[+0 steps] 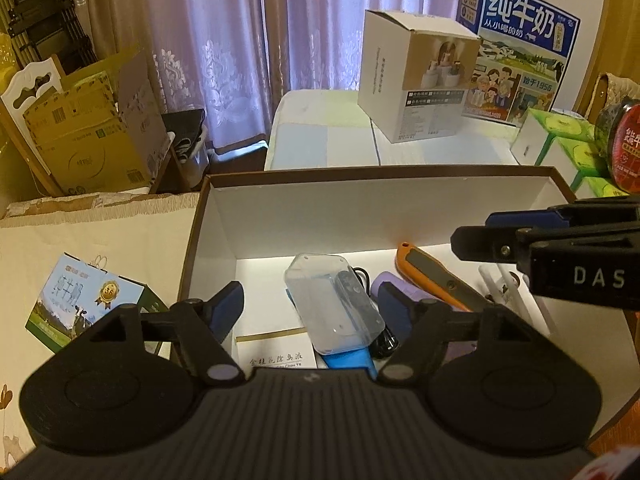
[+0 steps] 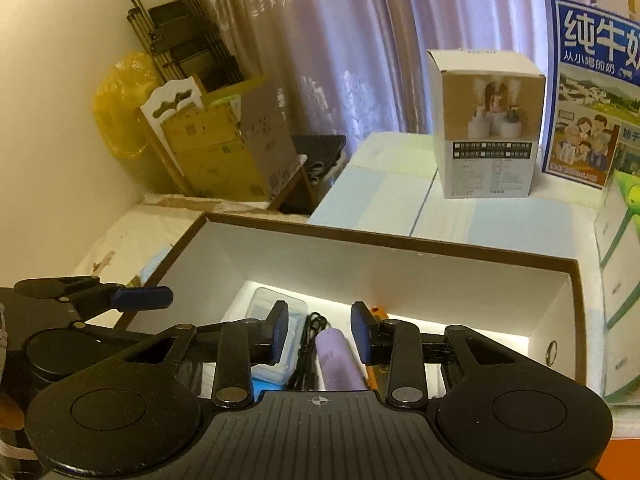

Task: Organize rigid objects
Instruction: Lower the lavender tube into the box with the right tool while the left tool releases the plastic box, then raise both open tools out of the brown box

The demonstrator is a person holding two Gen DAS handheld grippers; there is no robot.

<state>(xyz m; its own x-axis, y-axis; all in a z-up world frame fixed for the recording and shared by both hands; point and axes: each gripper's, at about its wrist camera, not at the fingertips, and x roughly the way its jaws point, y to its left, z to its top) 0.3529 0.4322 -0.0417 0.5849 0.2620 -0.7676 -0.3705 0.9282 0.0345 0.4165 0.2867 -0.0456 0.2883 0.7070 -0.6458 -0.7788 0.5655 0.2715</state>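
Box: a shallow brown-rimmed box (image 1: 384, 184) with white inner walls sits open on the desk, serving as the collecting place, so both grippers hang over it.
Left gripper: the left gripper (image 1: 312, 304) is released, its jaws spread wide with nothing pressed between them; the clear plastic case (image 1: 332, 304) lies in the box just beneath, which reads like an item let go there.
Right gripper: the right gripper (image 2: 320, 332) has its jaws drawn fairly close but gripping nothing; the lilac tube (image 2: 338, 360) lies on the box floor below the gap.
Contents: the clear case rests on something blue beside a black cord (image 2: 310, 344); the lilac tube lies next, then an orange-handled tool (image 1: 432, 276) aslant toward the box's far wall, with white sticks (image 1: 508, 284) toward the right wall.
Look: all are hard, small things, laid side by side rather than stacked.
Still outside: a small milk carton (image 1: 84, 304) stands on the desk just beyond the box's left wall.
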